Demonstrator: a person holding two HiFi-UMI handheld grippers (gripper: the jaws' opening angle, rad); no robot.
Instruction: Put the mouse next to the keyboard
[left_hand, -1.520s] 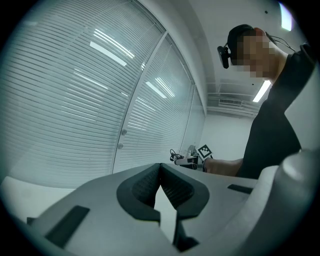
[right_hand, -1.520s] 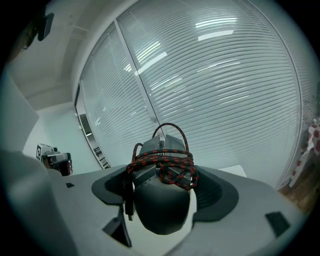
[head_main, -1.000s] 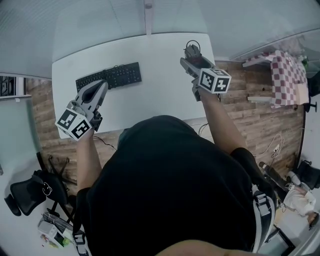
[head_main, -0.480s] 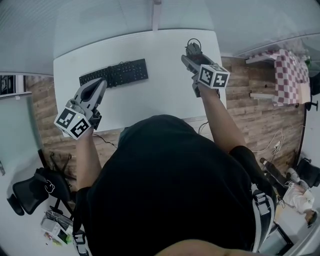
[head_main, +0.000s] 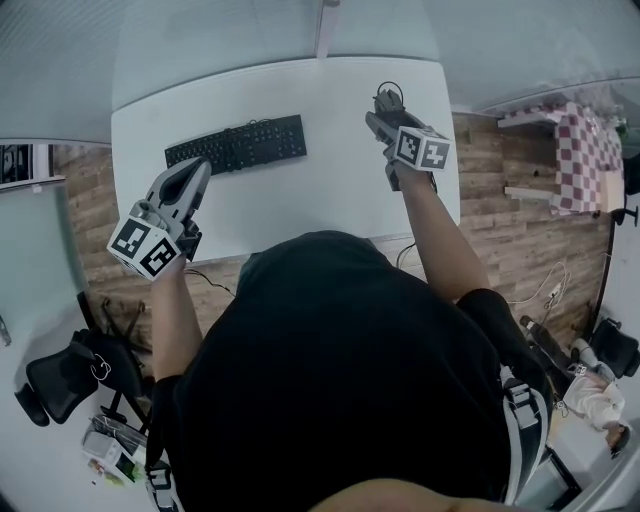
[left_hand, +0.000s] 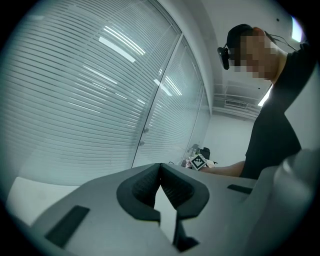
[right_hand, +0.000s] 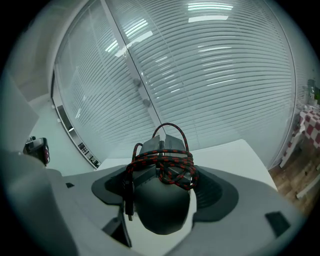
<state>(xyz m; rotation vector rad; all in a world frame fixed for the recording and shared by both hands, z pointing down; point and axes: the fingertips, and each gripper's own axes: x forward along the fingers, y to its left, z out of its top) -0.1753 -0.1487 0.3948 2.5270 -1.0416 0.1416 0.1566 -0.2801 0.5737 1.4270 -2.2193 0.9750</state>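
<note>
Compared with a second ago, the white desk (head_main: 320, 195) and the black keyboard (head_main: 237, 145) sit a little further right in the head view, while both tools hold nearly the same spots in the picture. At the desk's far right end, the right hand-held gripper (head_main: 386, 104) has its jaws spread round a dark mouse (right_hand: 161, 207) and pressed against its sides. The mouse's red-and-black braided cable (right_hand: 167, 167) is wound round its front in a bundle. The mouse is well apart from the keyboard, which lies across the left half of the desk. The left hand-held gripper (head_main: 192, 172) is just on the near side of the keyboard's left end; its jaws meet at the tips and grip nothing. Slatted blinds behind glass (right_hand: 210, 75) fill the background.
</note>
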